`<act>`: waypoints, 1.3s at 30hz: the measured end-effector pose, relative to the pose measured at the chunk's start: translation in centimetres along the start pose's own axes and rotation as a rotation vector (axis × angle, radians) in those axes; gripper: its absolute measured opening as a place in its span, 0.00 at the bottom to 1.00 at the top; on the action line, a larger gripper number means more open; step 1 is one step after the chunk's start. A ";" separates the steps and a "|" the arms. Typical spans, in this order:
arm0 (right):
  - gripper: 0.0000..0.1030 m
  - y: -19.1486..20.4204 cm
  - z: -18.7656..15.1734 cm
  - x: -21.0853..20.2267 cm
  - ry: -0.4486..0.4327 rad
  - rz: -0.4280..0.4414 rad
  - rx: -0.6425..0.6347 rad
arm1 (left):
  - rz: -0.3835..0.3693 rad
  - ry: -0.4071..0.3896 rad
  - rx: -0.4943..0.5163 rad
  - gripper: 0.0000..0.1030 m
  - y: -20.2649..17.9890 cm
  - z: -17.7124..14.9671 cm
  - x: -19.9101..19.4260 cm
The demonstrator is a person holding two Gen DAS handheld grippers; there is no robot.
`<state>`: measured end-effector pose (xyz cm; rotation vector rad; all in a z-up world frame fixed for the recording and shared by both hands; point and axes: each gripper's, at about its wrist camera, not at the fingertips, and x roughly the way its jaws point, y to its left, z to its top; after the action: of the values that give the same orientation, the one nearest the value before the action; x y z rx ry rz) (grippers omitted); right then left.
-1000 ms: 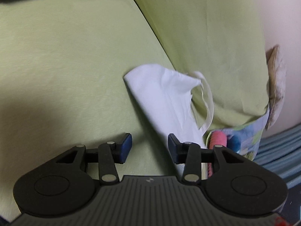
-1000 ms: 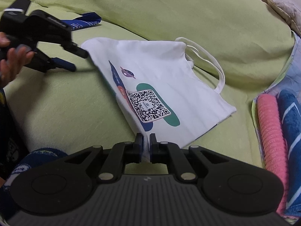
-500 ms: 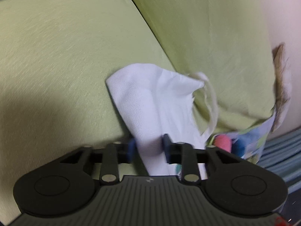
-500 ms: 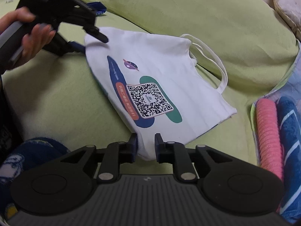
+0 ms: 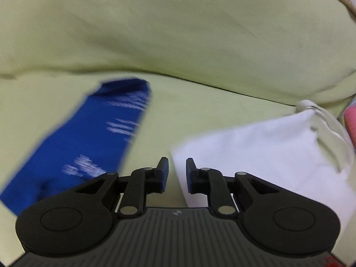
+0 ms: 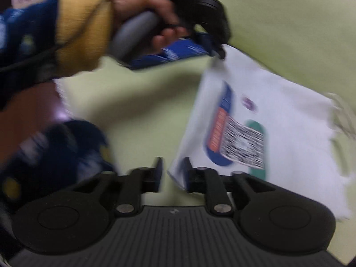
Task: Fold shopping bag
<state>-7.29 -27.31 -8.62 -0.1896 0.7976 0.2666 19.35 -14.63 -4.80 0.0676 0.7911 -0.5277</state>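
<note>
The white shopping bag (image 6: 289, 133), printed with a QR code and blue, orange and green shapes, lies on a green sofa cover (image 6: 289, 22). My left gripper (image 6: 219, 53) pinches its far corner and holds that corner raised; its jaws are still closing. In the left wrist view the left gripper (image 5: 177, 173) has the bag (image 5: 255, 151) edge between its fingers, and the bag's handles (image 5: 329, 129) trail to the right. My right gripper (image 6: 172, 173) is at the bag's near corner, its jaws are opening, and the cloth sits loose beside the right finger.
A blue strip with white lettering (image 5: 89, 146) lies on the sofa cover (image 5: 178, 33) left of the bag. A pink towel (image 5: 350, 120) shows at the far right. A person's hand (image 6: 144, 6) with a yellow cuff holds the left gripper. Dark blue patterned fabric (image 6: 62, 151) sits at lower left.
The left gripper closed on the bag's far corner, rolled and rose, lifting that corner. The right gripper went from shut to open and slid left to the bag's near corner.
</note>
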 end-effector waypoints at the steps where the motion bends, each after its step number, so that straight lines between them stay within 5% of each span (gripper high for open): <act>1: 0.32 -0.1 0.2 -0.1 -0.015 0.017 0.009 | -0.049 0.005 -0.020 0.17 0.2 -0.4 -0.7; 4: 0.30 -3.4 -0.3 -1.3 -0.032 -0.070 0.057 | -0.174 0.029 -0.039 0.17 -1.3 -2.3 -1.4; 7: 0.30 -9.8 -1.4 -1.9 0.018 -0.277 0.103 | -0.211 0.074 0.009 0.19 -5.2 -4.6 -0.2; 12: 0.36 -19.5 -2.0 -2.1 0.107 -0.602 0.018 | -0.115 0.119 0.034 0.19 -8.5 -7.8 2.4; 18: 0.50 -27.0 -0.3 5.4 0.220 -0.760 -0.233 | -0.094 0.125 0.067 0.26 -8.8 -7.9 2.2; 19: 0.46 -28.0 -0.2 7.0 0.237 -0.766 -0.271 | -0.091 0.125 0.070 0.26 -8.9 -7.7 2.5; 20: 0.30 -28.9 -0.1 8.4 0.248 -0.764 -0.295 | -0.084 0.122 0.075 0.26 -9.0 -7.5 2.9; 22: 0.03 -32.0 0.3 8.8 0.231 -0.714 -0.144 | -0.070 0.113 0.089 0.26 -9.0 -7.4 3.0; 25: 0.03 -38.9 -1.4 3.6 0.072 -0.642 0.493 | -0.055 0.100 0.093 0.26 -8.8 -7.4 3.5; 27: 0.29 -42.7 -5.4 -0.1 0.016 -0.644 0.903 | -0.054 0.105 0.085 0.27 -8.7 -7.0 3.9; 28: 0.55 -43.9 -8.0 -1.6 0.018 -0.619 1.073 | -0.050 0.107 0.082 0.28 -8.7 -6.7 4.1; 29: 0.51 -44.7 -10.3 -2.8 0.021 -0.582 1.203 | -0.040 0.109 0.079 0.28 -8.6 -6.4 4.2; 32: 0.50 -43.0 -12.9 -4.5 0.044 -0.557 1.190 | -0.019 0.110 0.047 0.28 -8.3 -5.8 4.2; 36: 0.52 -39.2 -12.8 -5.1 0.019 -0.585 1.014 | -0.107 0.150 0.006 0.28 -8.2 -6.5 2.8; 39: 0.52 -38.1 -12.9 -5.2 0.004 -0.586 0.968 | -0.150 0.124 0.094 0.29 -9.4 -8.3 -0.3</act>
<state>-7.88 -67.79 -11.10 0.4890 0.7636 -0.6769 9.27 -20.57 -9.17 0.1294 0.8971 -0.7084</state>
